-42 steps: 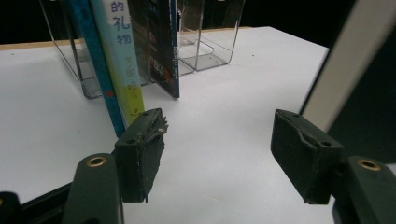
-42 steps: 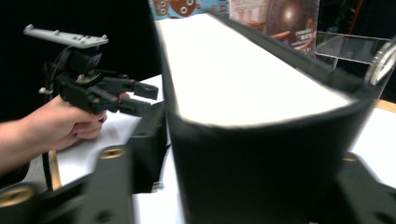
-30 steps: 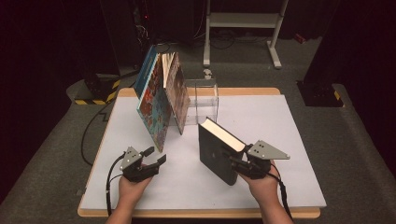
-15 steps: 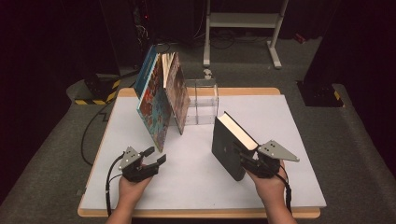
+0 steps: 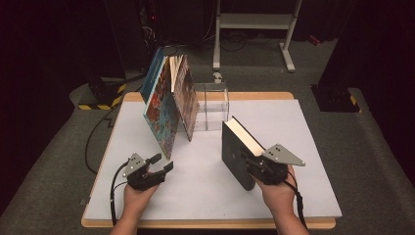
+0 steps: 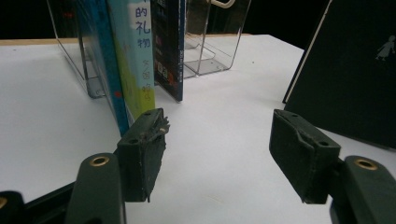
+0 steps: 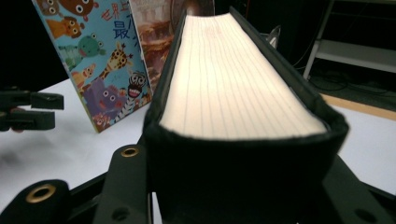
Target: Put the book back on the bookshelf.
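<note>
- Black hardcover book [image 5: 240,154] stands upright on the desk [image 5: 313,147], clamped at its near end by the right gripper [image 5: 258,169].
- Its long axis points toward the clear rack [image 5: 211,105], beside leaning picture books [image 5: 169,105].
- Left gripper [image 5: 159,166] hangs released, empty, well apart.
- Right gripper view shows cream page edges [image 7: 233,79].

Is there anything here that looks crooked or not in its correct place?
Yes. The picture books lean steeply instead of standing straight, resting against the clear bookend. The thick black book is apart from them, stood on edge on the white table and clamped in the right tool. Nothing looks damaged or spilled.
</note>
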Available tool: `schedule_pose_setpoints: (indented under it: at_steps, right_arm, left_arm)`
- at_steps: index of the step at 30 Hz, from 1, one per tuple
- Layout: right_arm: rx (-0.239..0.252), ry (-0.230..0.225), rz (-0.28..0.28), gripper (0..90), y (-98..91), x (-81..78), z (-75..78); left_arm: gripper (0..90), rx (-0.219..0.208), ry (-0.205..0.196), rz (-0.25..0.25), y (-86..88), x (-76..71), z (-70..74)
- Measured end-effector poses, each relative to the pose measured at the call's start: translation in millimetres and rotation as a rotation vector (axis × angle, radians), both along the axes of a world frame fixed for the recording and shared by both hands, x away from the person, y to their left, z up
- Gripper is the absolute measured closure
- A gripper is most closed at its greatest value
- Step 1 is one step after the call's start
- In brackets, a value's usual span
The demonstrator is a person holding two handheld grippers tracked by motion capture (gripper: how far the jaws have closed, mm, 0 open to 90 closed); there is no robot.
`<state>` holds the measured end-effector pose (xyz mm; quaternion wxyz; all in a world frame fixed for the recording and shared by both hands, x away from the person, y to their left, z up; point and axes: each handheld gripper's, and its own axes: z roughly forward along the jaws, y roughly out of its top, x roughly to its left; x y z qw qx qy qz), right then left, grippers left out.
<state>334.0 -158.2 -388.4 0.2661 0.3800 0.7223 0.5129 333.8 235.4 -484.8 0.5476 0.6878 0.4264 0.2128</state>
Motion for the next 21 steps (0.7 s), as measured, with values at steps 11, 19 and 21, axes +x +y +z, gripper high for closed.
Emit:
schedule_pose_setpoints:
  at_steps: [11,19,21]
  right_arm:
    - [0.039,-0.007,-0.082,54.0,31.8,50.0,22.1]
    - [0.038,-0.008,-0.139,54.0,63.0,98.8,25.5]
    - [0.038,-0.006,-0.154,54.0,67.0,107.9,25.1]
  left_arm:
    - [36.0,-0.015,0.010,-0.005,3.9,3.0,-2.2]
    - [35.9,-0.032,0.019,-0.010,6.9,3.6,-3.7]
    - [35.9,-0.035,0.016,-0.010,7.7,3.6,-3.9]
